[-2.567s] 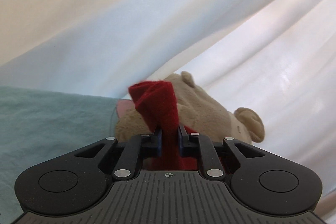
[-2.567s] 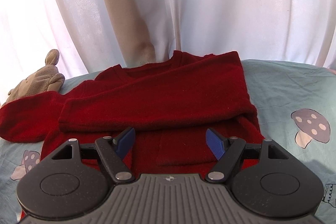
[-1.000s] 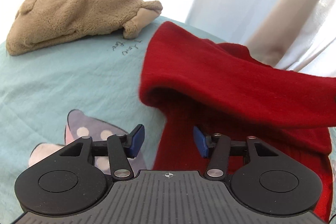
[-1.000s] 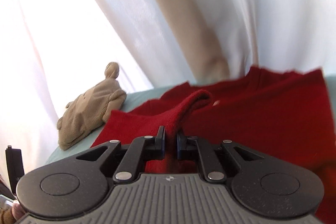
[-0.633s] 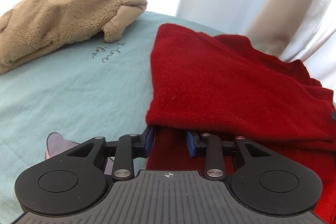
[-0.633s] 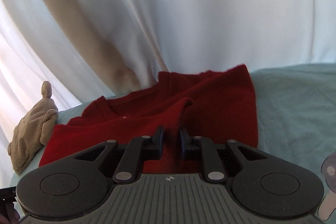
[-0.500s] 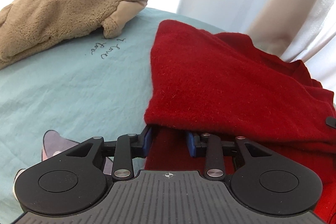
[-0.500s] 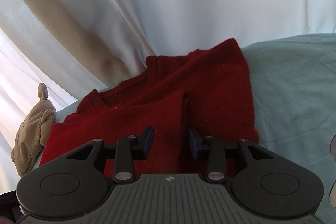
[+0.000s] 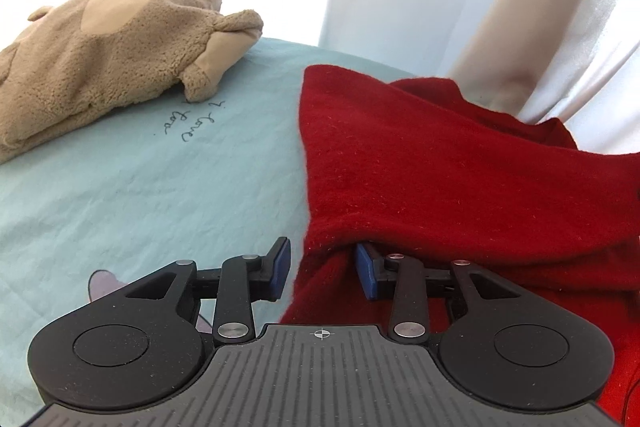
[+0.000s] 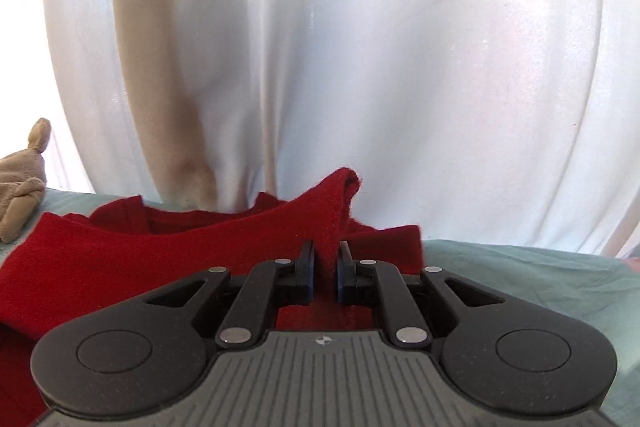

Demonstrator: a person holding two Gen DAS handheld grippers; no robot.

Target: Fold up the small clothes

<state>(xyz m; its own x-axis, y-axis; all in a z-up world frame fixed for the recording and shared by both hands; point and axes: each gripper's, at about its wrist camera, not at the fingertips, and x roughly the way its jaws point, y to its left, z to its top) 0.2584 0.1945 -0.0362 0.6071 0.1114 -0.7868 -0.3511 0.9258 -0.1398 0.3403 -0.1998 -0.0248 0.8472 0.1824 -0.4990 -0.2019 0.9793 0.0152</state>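
A red knit sweater (image 9: 440, 167) lies on a light teal sheet (image 9: 160, 195), with a sleeve folded across its body. My left gripper (image 9: 323, 269) is open at the sweater's left edge, its right finger tucked under the folded layer and its left finger over the sheet. In the right wrist view my right gripper (image 10: 324, 273) is shut on a fold of the red sweater (image 10: 160, 255), which rises in a peak above the fingers.
A tan plush animal (image 9: 112, 47) lies on the sheet at the far left, also in the right wrist view (image 10: 20, 187). White curtains (image 10: 360, 67) hang close behind the sheet. Printed writing (image 9: 192, 123) and a mushroom print (image 9: 104, 283) mark the sheet.
My right gripper had opened half a second ago and has shut on a sweater fold, lifting it. My left gripper has opened wider at the sweater's left edge.
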